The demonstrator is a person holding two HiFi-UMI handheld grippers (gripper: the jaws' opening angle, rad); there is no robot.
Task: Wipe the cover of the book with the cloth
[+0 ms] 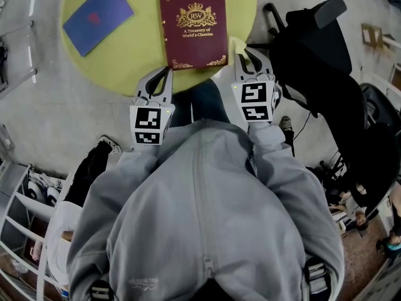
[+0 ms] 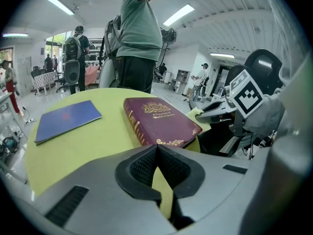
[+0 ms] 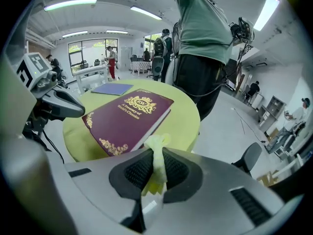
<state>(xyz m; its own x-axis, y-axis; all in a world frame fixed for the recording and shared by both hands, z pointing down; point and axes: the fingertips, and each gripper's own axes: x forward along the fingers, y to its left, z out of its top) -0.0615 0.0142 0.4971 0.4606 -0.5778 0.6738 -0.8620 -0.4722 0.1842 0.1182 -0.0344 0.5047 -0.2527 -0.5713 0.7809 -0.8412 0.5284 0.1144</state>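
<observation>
A maroon book [image 1: 193,27] with gold print lies flat on the round yellow-green table [image 1: 135,55], near its front edge. My right gripper [image 1: 249,58] hovers just right of the book's near corner, shut on a pale yellow cloth [image 3: 155,148] that sticks up between its jaws; the cloth [image 1: 237,44] pokes out past the tips. My left gripper [image 1: 167,71] is at the table's front edge, just short of the book's near-left corner, shut with nothing in it. In the left gripper view the book [image 2: 159,119] lies straight ahead, with the right gripper [image 2: 215,112] beside it.
A blue booklet [image 1: 97,16] lies at the table's far left. A black office chair [image 1: 313,36] stands close on the right. A person in a green shirt [image 2: 139,28] stands beyond the table's far side. Shelving with shoes [image 1: 37,190] is at the lower left.
</observation>
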